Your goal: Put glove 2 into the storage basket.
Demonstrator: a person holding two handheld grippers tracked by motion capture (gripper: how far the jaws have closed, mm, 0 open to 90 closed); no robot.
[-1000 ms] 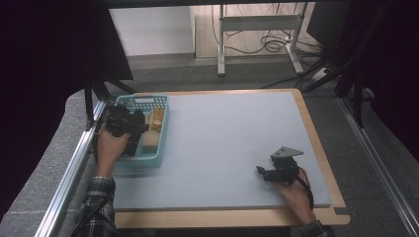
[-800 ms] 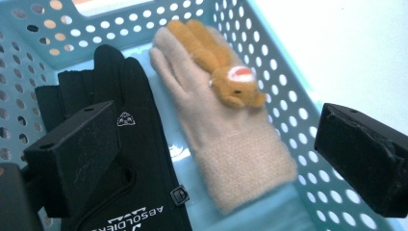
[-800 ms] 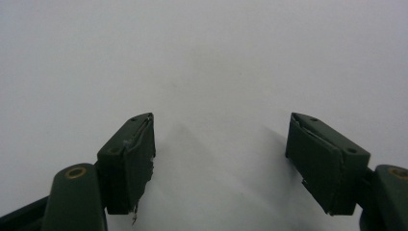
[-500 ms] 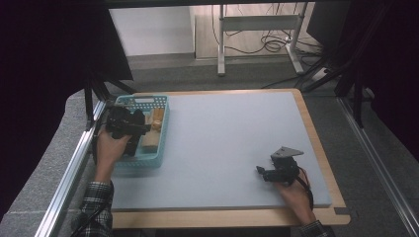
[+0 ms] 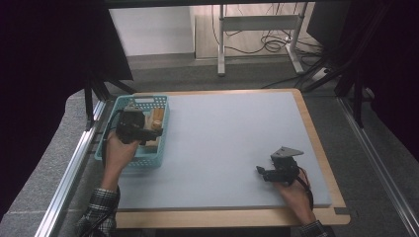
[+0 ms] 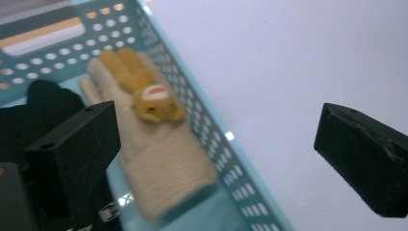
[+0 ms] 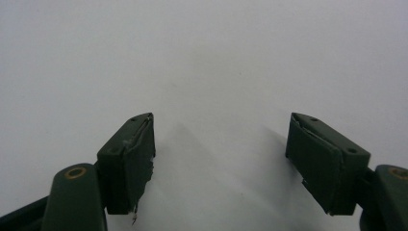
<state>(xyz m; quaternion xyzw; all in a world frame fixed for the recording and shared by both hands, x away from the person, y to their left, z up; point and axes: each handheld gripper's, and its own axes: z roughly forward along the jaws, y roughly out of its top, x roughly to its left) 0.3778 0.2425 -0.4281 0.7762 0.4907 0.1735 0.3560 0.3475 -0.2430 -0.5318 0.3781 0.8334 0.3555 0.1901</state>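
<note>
A teal perforated basket (image 5: 112, 155) (image 6: 207, 125) sits at the table's left edge. Inside lies a cream knitted glove (image 6: 159, 159) (image 5: 156, 122) with a small orange animal figure (image 6: 144, 91) on it, beside something black (image 6: 45, 103). My left gripper (image 5: 148, 132) (image 6: 216, 159) hovers over the basket, open, one jaw above the basket's inside and the other above the mat. My right gripper (image 5: 261, 172) (image 7: 221, 149) rests low over the grey mat at the front right, open, with nothing between its jaws.
The grey mat (image 5: 232, 143) covers a wooden table (image 5: 316, 143). Metal rails (image 5: 69, 168) run along both sides. A desk frame with cables (image 5: 257, 29) stands behind the table on the floor.
The left hand and gripper have shifted slightly over the basket. The right gripper has stayed in place.
</note>
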